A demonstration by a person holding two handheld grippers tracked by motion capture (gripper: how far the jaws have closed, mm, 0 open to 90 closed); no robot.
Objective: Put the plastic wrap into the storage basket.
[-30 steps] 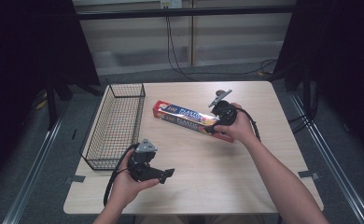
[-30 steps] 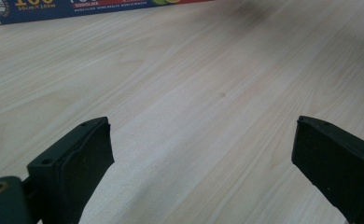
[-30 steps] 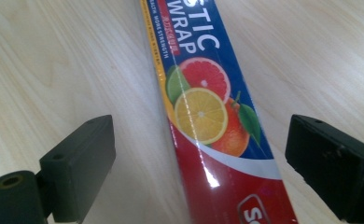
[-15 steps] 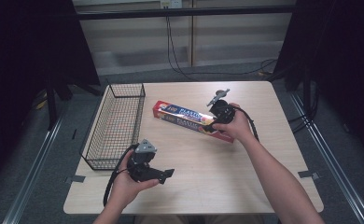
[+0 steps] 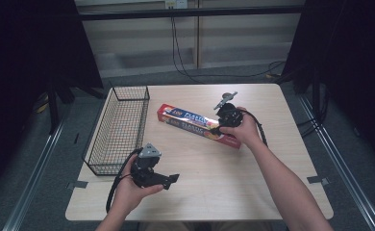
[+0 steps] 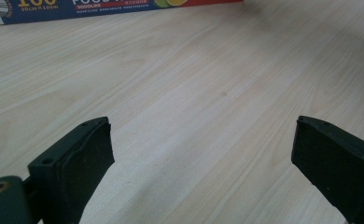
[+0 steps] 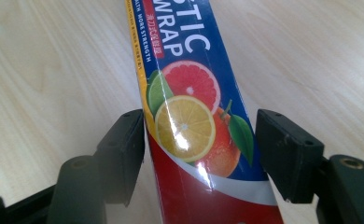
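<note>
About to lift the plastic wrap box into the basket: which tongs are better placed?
Right. The right tongs straddle the plastic wrap box, jaws just closing on its sides. The left tongs stand open over bare table, away from the box.

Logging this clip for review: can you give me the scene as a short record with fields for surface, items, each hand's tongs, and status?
surface: light wooden table
items: plastic wrap box lying flat mid-table; black wire basket at its left edge
right tongs: straddle the box near its fruit picture; jaws have just been closing; left pad at the box edge, right pad close beside it, full contact unclear
left tongs: jaws wide apart, nothing between them, low over bare table
status: box not yet lifted
</note>
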